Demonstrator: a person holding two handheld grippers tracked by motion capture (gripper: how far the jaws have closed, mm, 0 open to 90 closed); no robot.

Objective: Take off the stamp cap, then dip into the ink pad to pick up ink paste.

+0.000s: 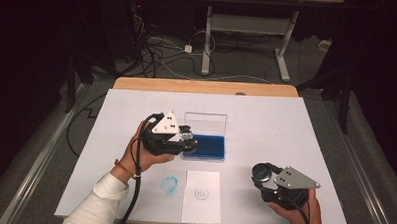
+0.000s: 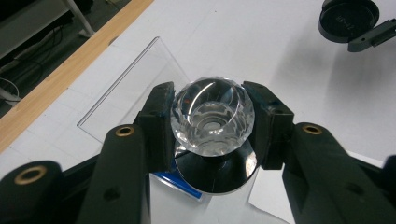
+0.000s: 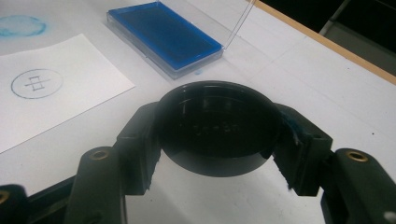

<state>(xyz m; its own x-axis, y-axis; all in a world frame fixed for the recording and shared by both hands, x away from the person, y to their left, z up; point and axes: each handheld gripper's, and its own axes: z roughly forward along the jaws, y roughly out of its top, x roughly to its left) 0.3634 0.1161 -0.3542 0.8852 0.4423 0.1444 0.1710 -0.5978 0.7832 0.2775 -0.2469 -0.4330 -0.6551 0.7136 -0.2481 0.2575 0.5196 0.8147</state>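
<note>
My left gripper (image 1: 187, 137) is shut on a stamp with a clear faceted crystal knob (image 2: 212, 115) and a round black base (image 2: 215, 173). It hangs just above the left end of the blue ink pad (image 1: 208, 146), whose clear lid (image 1: 205, 123) stands open behind. My right gripper (image 1: 262, 175) is shut on a round black cap (image 3: 217, 130), held low over the table at the front right. A white paper slip (image 1: 201, 195) with a round blue stamp mark (image 1: 201, 193) lies at the front middle.
A blue ink smudge (image 1: 169, 185) marks the white table cover (image 1: 266, 119) left of the slip. The wooden table edge (image 1: 205, 86) runs along the back. Cables and a desk frame (image 1: 249, 28) lie on the floor beyond.
</note>
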